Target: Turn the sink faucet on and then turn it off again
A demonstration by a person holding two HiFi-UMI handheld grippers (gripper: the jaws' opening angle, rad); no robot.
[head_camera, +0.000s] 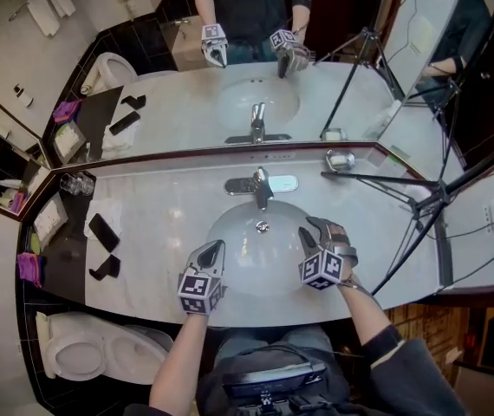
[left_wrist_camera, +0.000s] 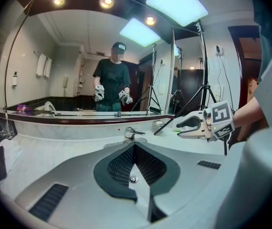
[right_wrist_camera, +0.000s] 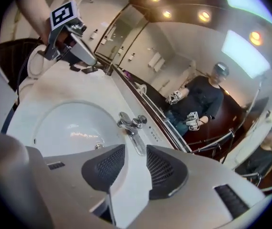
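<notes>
The chrome faucet [head_camera: 261, 183] stands at the back of the white sink basin [head_camera: 238, 267], its lever over the spout. I see no water running from it. My right gripper [head_camera: 315, 230] hovers over the basin's right side, short of the faucet [right_wrist_camera: 131, 123]. It [right_wrist_camera: 136, 149] is open, with nothing between its pads. My left gripper [head_camera: 215, 251] hangs over the basin's left front edge. Its tips [left_wrist_camera: 134, 147] touch, so it is shut and empty, pointing toward the faucet [left_wrist_camera: 132, 133]. Each gripper shows in the other's view: the right one [left_wrist_camera: 193, 124], the left one [right_wrist_camera: 71, 42].
A wide mirror [head_camera: 256, 50] runs behind the counter. Black tripod legs [head_camera: 386, 180] cross the counter's right end, near a small metal dish [head_camera: 341, 159]. Dark flat items [head_camera: 104, 230] and glasses [head_camera: 75, 183] lie at the left end. A toilet [head_camera: 82, 354] stands lower left.
</notes>
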